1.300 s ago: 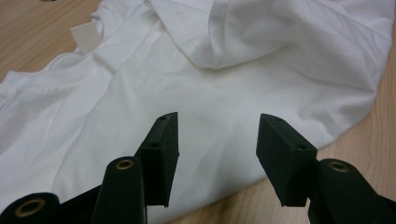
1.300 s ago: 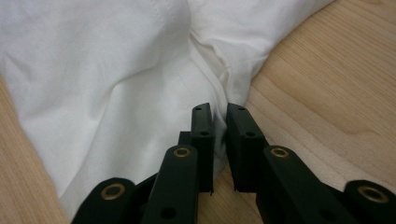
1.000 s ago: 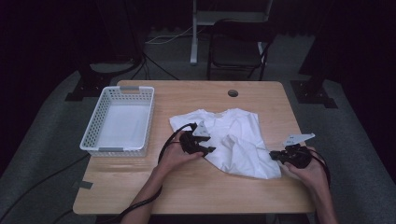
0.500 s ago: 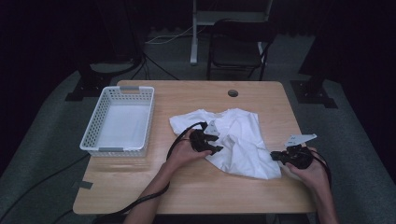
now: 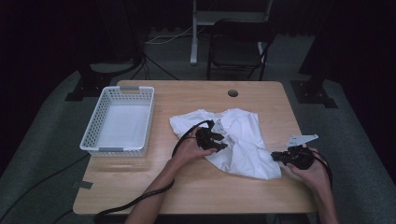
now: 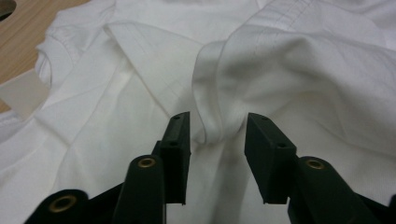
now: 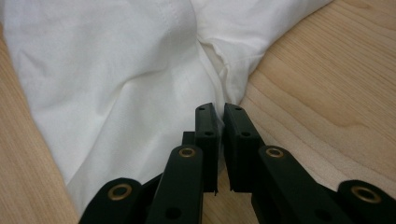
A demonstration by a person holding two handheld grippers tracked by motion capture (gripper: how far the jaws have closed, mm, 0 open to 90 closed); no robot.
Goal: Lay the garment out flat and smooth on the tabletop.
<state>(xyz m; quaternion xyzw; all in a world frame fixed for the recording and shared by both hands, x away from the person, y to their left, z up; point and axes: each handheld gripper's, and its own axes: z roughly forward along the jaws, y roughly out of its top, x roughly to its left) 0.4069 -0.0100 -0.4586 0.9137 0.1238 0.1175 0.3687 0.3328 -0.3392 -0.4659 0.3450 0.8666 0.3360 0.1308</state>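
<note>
- High view: a white T-shirt [image 5: 238, 140] lies crumpled on the wooden tabletop [image 5: 196, 186], right of centre. A white plastic basket [image 5: 119, 120] sits near the tabletop's left edge, well apart from the cloth. The left gripper [image 5: 215, 140] rests on the shirt's middle, hand behind it, cable trailing off the near edge. The right gripper [image 5: 279, 157] is down at the shirt's near right corner, touching the fabric. Beyond the tabletop stands a dark chair [image 5: 238, 42].
- Left gripper view: here's the left gripper [image 6: 217, 135] with jaws parted about halfway, and a raised fold of the white T-shirt [image 6: 280, 60] sits right between them. The pads are not pressed on it. A patch of bare wood shows top left.
- Right gripper view: the right gripper [image 7: 219, 116] has its jaws almost together, only a thin slit between, and the edge of the white T-shirt [image 7: 107, 74] meets the tips. Whether cloth is pinched inside, I cannot tell. Bare tabletop [image 7: 327, 93] runs off to the right.
</note>
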